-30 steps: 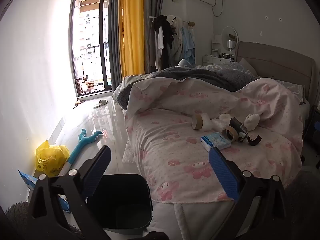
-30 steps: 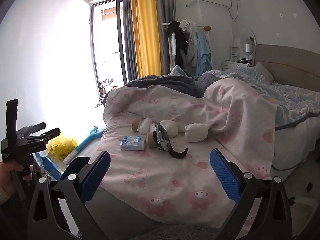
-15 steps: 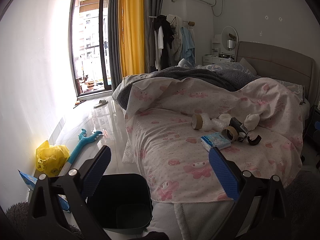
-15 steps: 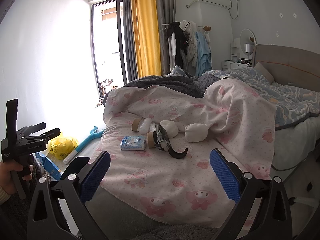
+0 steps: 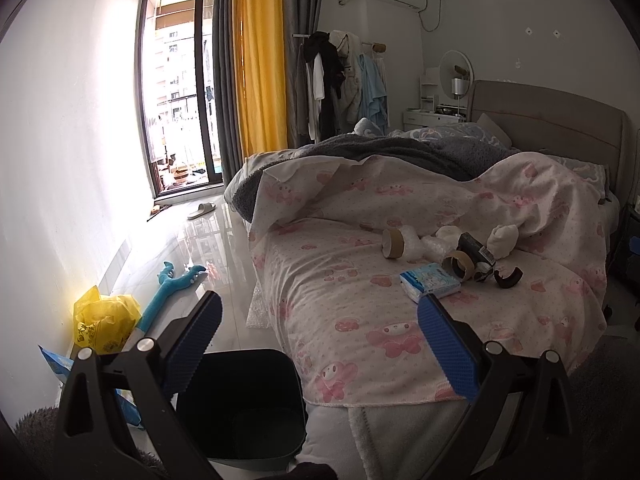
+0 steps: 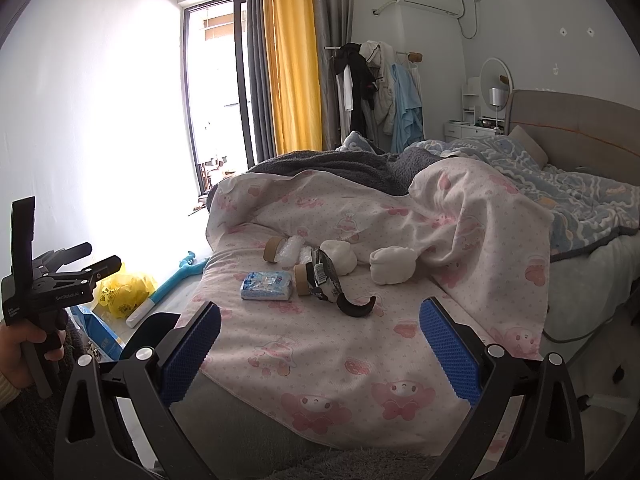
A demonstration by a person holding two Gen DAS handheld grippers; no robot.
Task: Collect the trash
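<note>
Change over the last second: none of note. Both views match the earlier frames, with only a slight drift of the left camera. No trash has been picked up, so the task appears to be at its start.

The bed (image 6: 400,344) fills the middle of both views under a pink printed sheet. The bin (image 5: 244,408) stands on the floor at the bed's near-left corner, directly below the left tongs (image 5: 320,344); it looks empty.

The trash lies in one cluster on the sheet, far of both tools:
- two white wads (image 6: 394,266), right side of the cluster;
- a tissue pack (image 6: 267,285), nearest the left edge;
- a cardboard roll with bubble wrap (image 6: 273,250), far left;
- a tape core touching a dark wrapper (image 6: 324,276);
- a black curved scrap (image 6: 357,308), nearest the right tongs (image 6: 320,344).

Left tongs: apart, holding nothing. Right tongs: apart, holding nothing.

Judgement: the black scrap is the shortest reach for the right tongs. The bin sits on the left, so each item must cross the bed edge to reach it.
</note>
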